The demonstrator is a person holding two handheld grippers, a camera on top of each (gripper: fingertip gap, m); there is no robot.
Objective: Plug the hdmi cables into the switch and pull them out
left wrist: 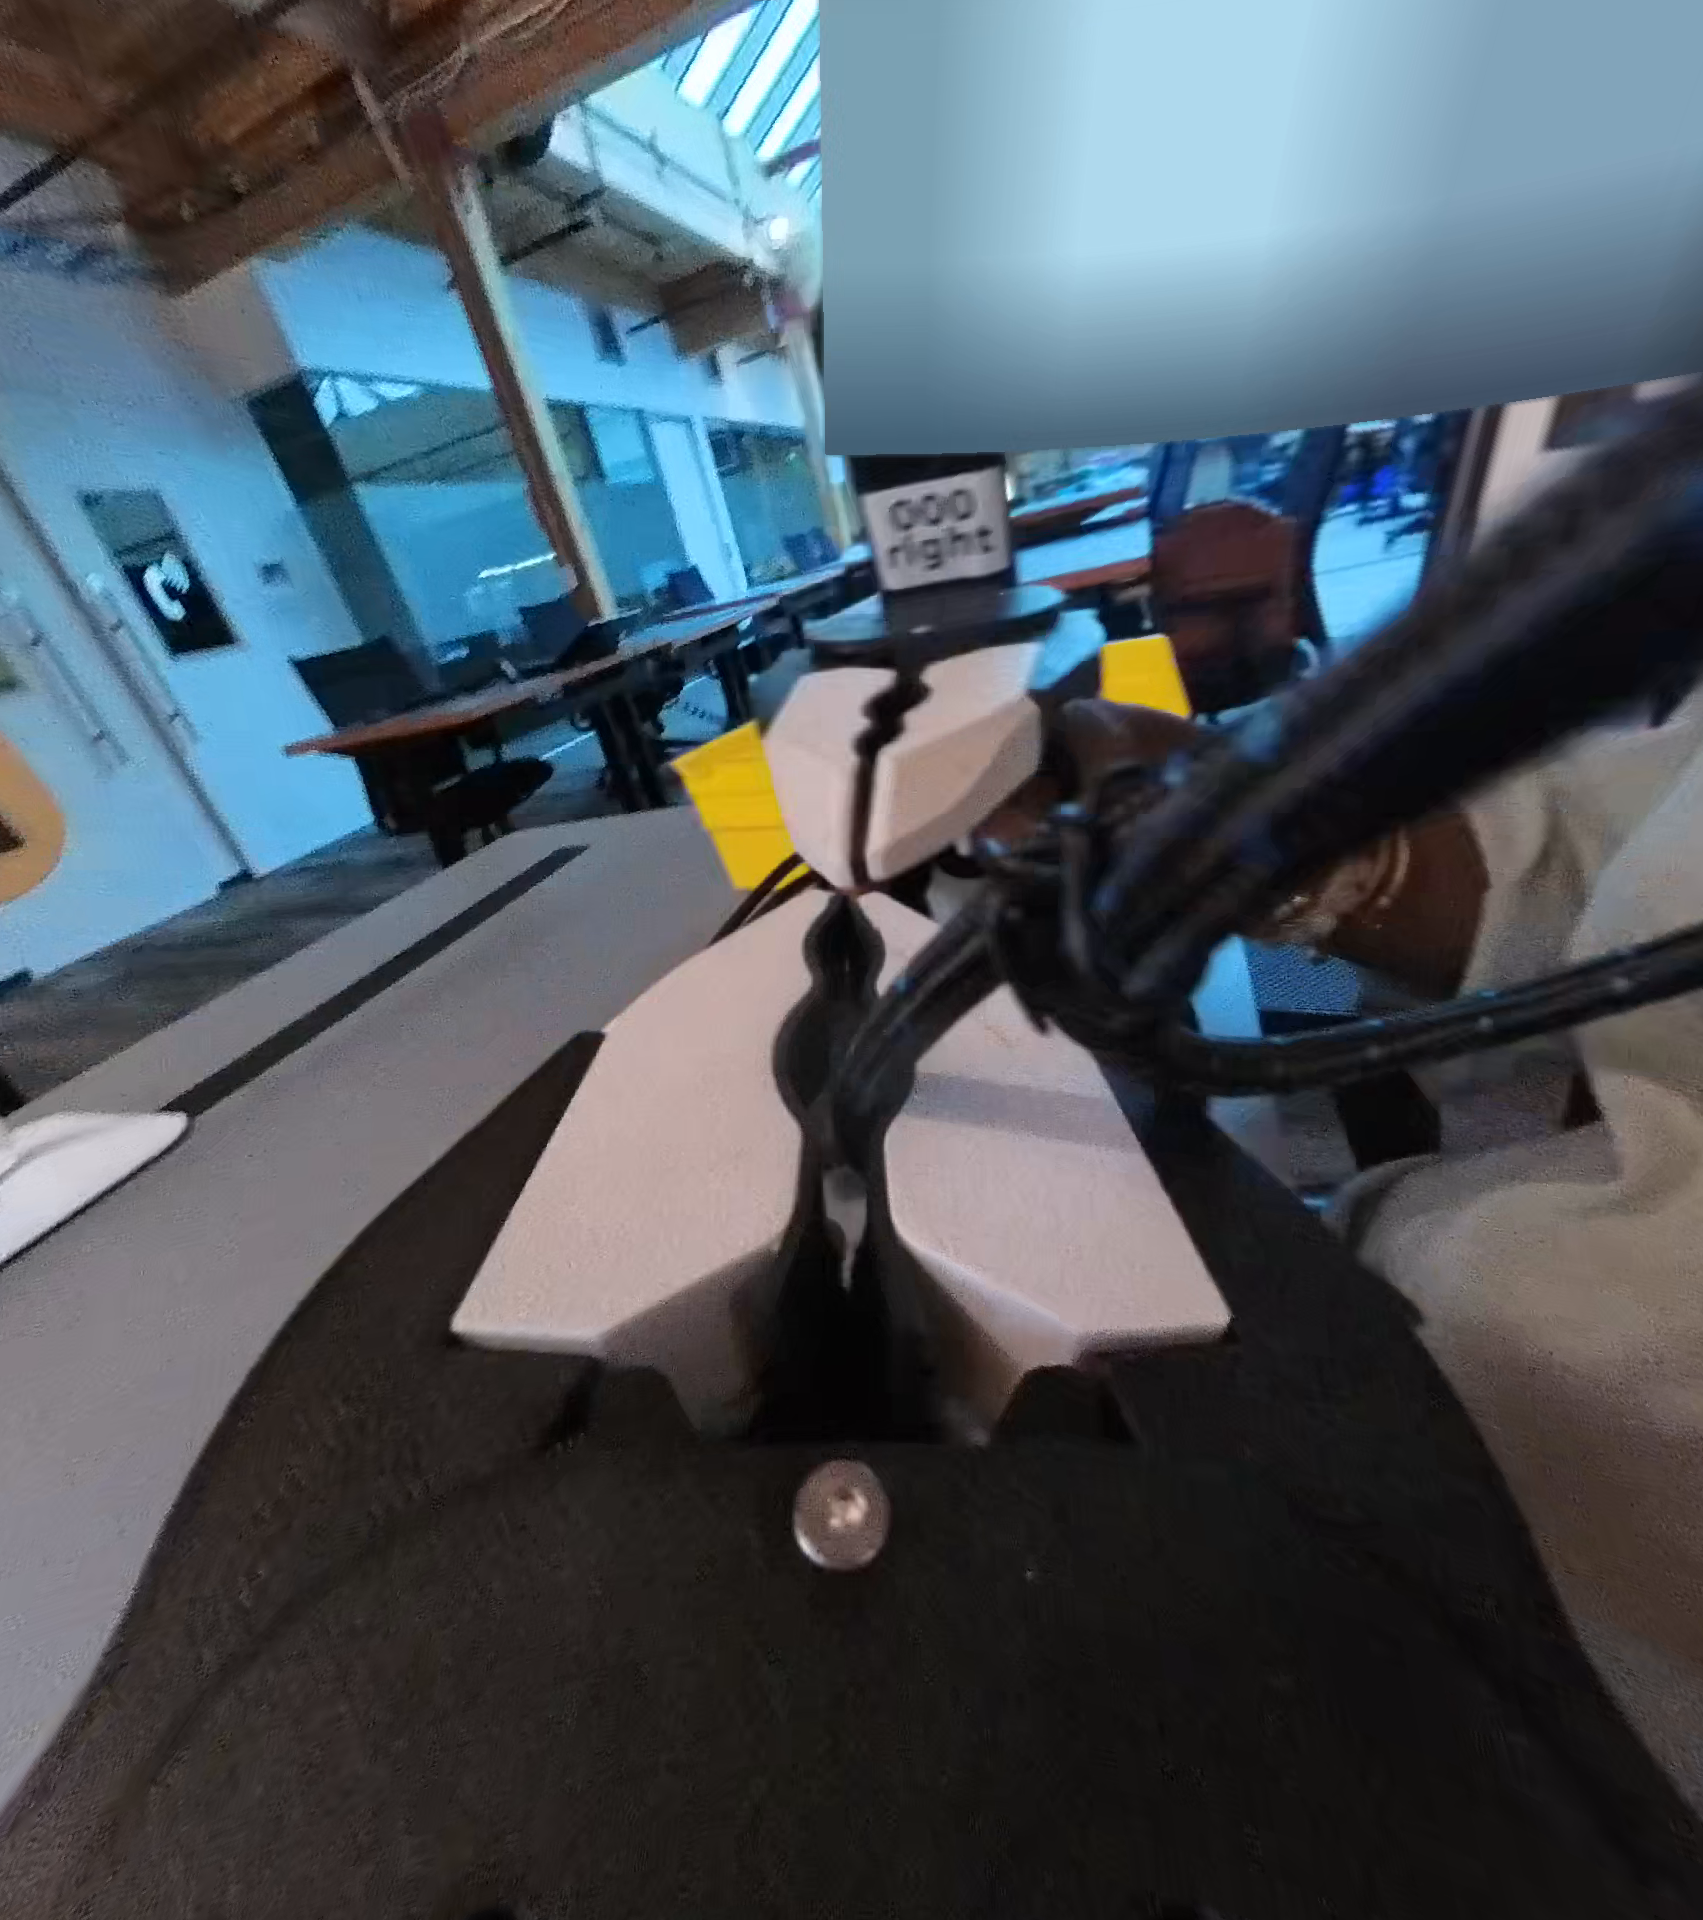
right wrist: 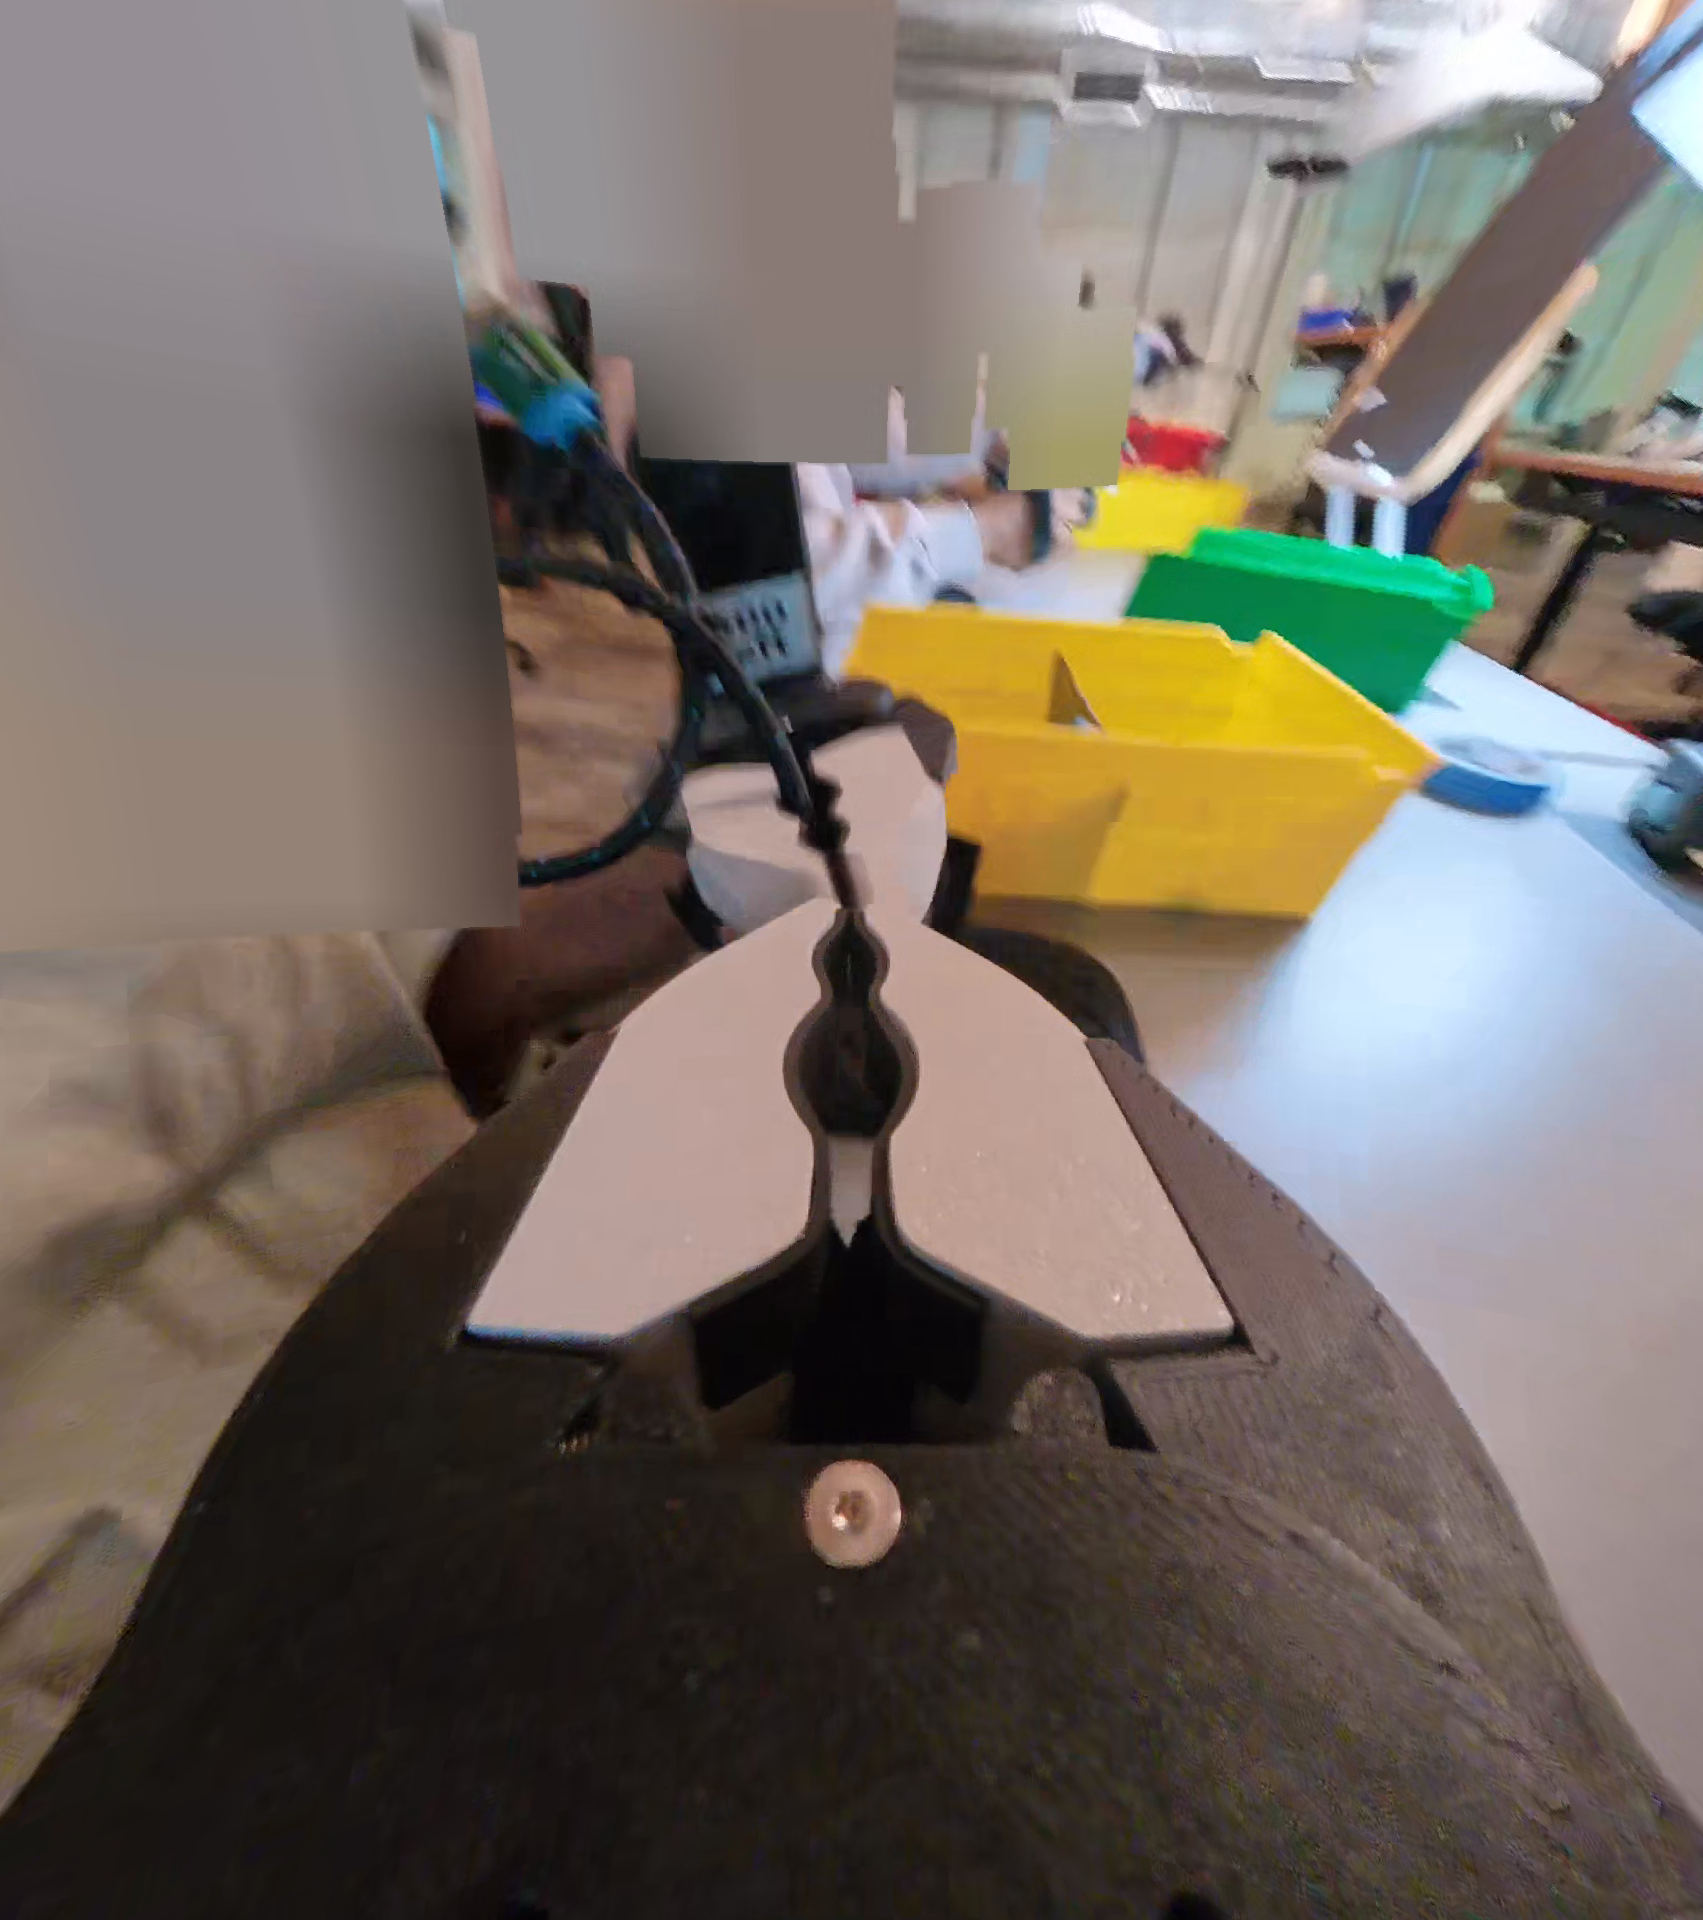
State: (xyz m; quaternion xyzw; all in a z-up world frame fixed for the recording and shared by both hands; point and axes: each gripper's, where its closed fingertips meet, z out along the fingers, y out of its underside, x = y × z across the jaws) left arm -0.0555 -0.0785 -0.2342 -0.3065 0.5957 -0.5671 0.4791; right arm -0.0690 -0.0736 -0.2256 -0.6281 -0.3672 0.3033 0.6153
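Note:
My left gripper (left wrist: 852, 906) is shut, and a black cable (left wrist: 930, 1003) comes in from the right over its right finger and drops into the wavy notch between the fingers. The right wrist view shows the same cable (right wrist: 722, 665) running into the seam of the left gripper (right wrist: 831, 862). My right gripper (right wrist: 852, 920) is shut with nothing between its fingers. The two grippers meet tip to tip above the table; the right gripper also shows in the left wrist view (left wrist: 862, 868). A dark box with a row of ports (right wrist: 759, 623) sits behind the cables. More black cables loop at the right (left wrist: 1449, 1023).
A grey table (left wrist: 359, 1039) runs below. A yellow bin (right wrist: 1190, 790) and a green bin (right wrist: 1325, 613) stand close behind the grippers. A blue tape roll (right wrist: 1491, 777) lies to the right. A white stand base (left wrist: 5, 1174) is at the left. A person's sleeve (left wrist: 1605, 1351) fills the right. Only a small space, under 4 cm, lies between the two pairs of fingers.

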